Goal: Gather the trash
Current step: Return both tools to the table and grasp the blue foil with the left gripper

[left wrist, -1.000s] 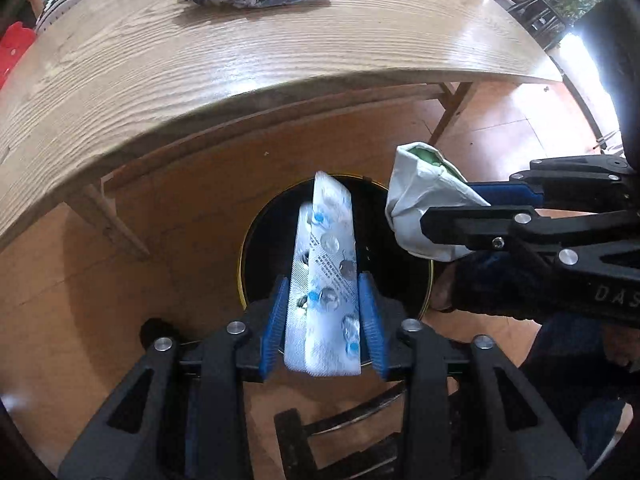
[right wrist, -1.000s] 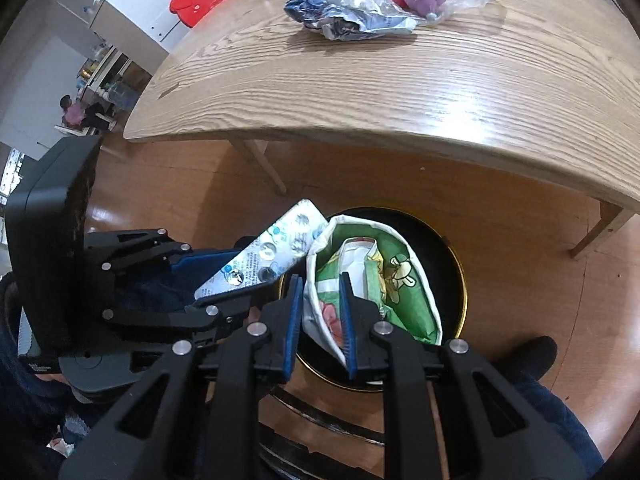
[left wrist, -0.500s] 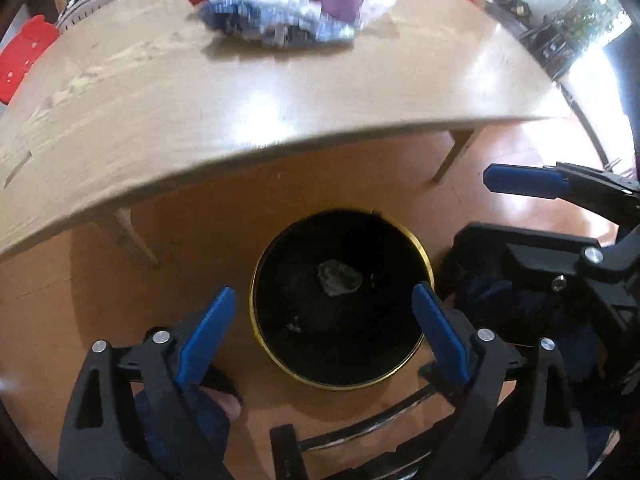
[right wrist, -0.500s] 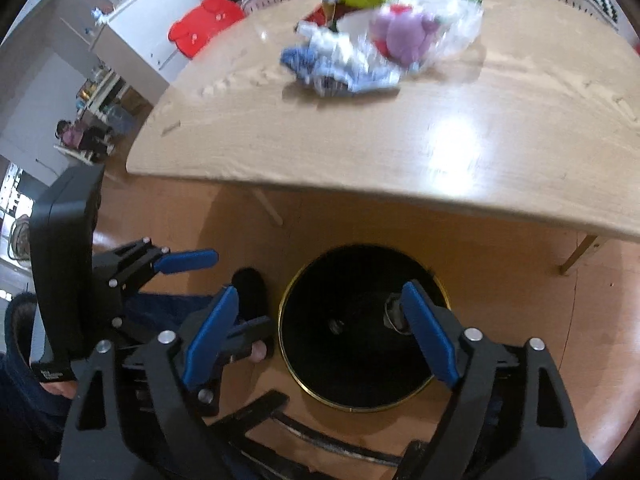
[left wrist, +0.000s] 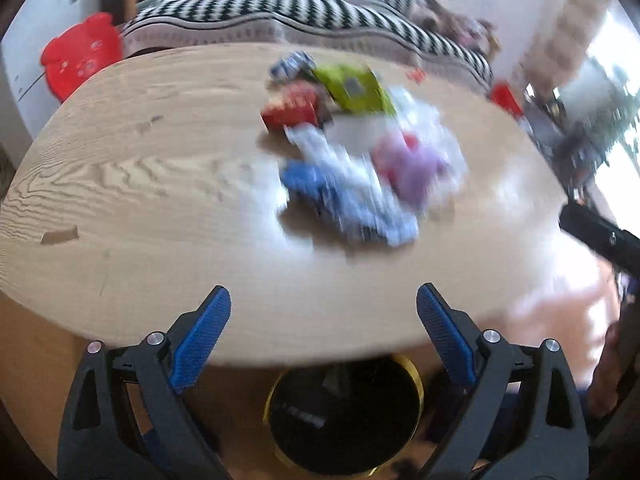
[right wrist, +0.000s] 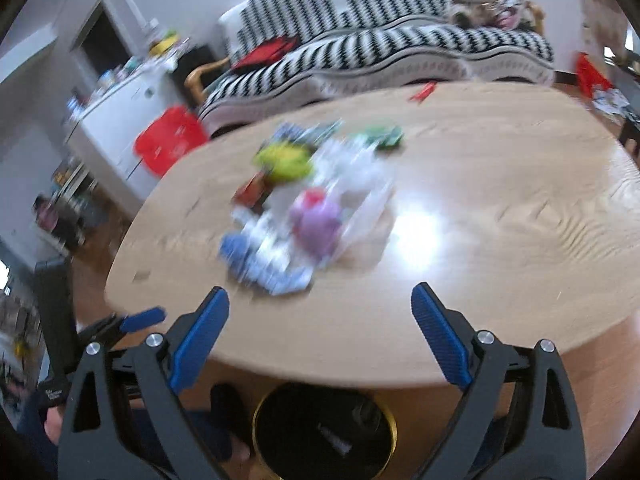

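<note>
Both the left gripper [left wrist: 322, 322] and right gripper [right wrist: 320, 320] were spread wide and empty above the bin [left wrist: 344, 416], aimed at the trash pile [left wrist: 360, 152] mid-table, presumably for another grab.

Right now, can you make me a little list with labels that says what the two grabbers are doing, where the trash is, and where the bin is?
left gripper: fingers spread open, holding nothing
right gripper: fingers spread open, holding nothing
trash pile: blurry heap of wrappers in the middle of the wooden table
colours in pile: yellow-green, red, blue, white, purple
bin: black with a gold rim, on the floor below the table's near edge
picture quality: blurred
</note>
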{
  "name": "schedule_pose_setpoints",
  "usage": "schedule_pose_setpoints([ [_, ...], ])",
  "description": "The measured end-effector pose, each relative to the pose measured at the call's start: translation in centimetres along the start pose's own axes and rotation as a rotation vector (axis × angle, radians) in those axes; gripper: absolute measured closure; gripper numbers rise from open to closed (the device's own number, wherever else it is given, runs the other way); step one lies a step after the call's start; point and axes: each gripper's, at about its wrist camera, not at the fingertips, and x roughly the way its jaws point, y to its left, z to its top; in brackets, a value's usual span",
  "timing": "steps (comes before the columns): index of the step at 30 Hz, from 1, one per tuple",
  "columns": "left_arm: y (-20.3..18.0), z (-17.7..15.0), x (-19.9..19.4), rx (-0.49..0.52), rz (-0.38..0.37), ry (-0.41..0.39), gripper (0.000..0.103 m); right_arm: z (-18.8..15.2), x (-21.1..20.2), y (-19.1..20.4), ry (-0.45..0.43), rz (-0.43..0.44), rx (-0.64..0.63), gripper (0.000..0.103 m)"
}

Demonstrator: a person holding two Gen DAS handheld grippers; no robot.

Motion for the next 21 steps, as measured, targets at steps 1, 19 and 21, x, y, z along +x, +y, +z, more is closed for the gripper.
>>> schedule_pose_setpoints([
  [1,0.2,0.7,0.3,-0.015,0.008,-0.010,0.012,0.7,0.5,-0.5,-0.006,-0.008,0.019,0.014],
  [19,0.6,4.7,8.6,-0.118,0.048,0.028,0.034,4.7,9.3,2.9,0.111,0.022,-0.133,0.020],
  [21,0.7,4.9,8.5,-0.108,0.034,0.025,0.050,4.4,10.6,3.7,0.140,0.027,-0.157,0.024],
])
